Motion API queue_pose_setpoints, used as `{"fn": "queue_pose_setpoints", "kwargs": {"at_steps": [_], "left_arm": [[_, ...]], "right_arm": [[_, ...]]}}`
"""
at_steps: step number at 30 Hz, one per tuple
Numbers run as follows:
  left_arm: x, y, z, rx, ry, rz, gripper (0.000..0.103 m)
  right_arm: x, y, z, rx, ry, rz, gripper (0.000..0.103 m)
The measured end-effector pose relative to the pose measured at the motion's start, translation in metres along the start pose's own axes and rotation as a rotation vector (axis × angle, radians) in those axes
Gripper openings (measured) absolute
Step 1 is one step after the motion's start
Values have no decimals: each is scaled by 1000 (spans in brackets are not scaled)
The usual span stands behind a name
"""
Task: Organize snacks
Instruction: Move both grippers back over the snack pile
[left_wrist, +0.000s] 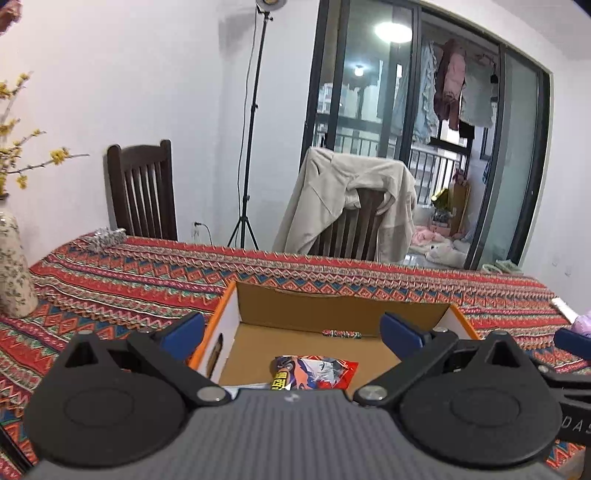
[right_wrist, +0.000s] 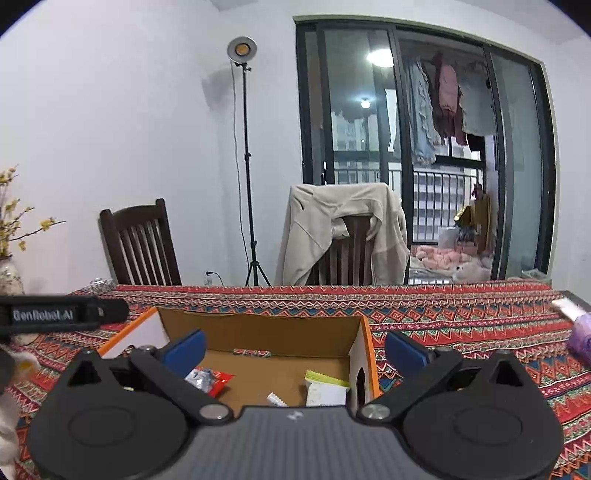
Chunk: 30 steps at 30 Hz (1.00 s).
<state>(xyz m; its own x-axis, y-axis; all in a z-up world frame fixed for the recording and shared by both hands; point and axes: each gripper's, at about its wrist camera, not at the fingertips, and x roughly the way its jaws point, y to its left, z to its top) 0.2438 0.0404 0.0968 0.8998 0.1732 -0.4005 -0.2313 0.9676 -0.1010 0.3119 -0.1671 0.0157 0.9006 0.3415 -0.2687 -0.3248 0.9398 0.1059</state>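
**Snack box on patterned counter, both grippers above it**

- Cardboard box, orange-edged, open-topped; set on counter under red patterned cloth. Also in right wrist view.
- Red snack packet: on box floor, at 6 o'clock in left wrist view; flat, multicoloured print. Same packet in right wrist view, at 9 o'clock on box floor.
- Pale green-topped packet: on box floor against right wall, at 3 o'clock.
- Small white wrapped piece: on box floor, between red packet and pale packet.
- Thin patterned strip: at foot of far box wall, 12 o'clock.
- Left gripper: above box, jaws wide, nothing between blue pads.
- Right gripper: above box's right side, jaws wide, nothing held; right pad outside box wall.
- Purple item: on counter at 3 o'clock, well apart from box.
- Floral vase: on counter at 9 o'clock, yellow blossom sprigs.
- Two dark wooden chairs behind counter; right one draped with beige jacket.
- Light stand between chairs.
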Motion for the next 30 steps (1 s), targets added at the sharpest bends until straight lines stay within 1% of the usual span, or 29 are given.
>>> {"fn": "queue_pose_setpoints", "kwargs": {"at_steps": [7,14,20,30], "left_arm": [[-47,9,-10,5,-45,-13,103],[-81,16,-30,5,-53,-32,103],[-100,24,-53,17,-30,-38,103],[-116,41,-100,43,14,-51,103]], "right_arm": [[-41,4,-9,-16,-8,4,103],[-73,6,-25,-26,10,18,103],[-90,15,-45,-66,52,-22,103],[-113,15,-91,-101,148,-18,103]]}}
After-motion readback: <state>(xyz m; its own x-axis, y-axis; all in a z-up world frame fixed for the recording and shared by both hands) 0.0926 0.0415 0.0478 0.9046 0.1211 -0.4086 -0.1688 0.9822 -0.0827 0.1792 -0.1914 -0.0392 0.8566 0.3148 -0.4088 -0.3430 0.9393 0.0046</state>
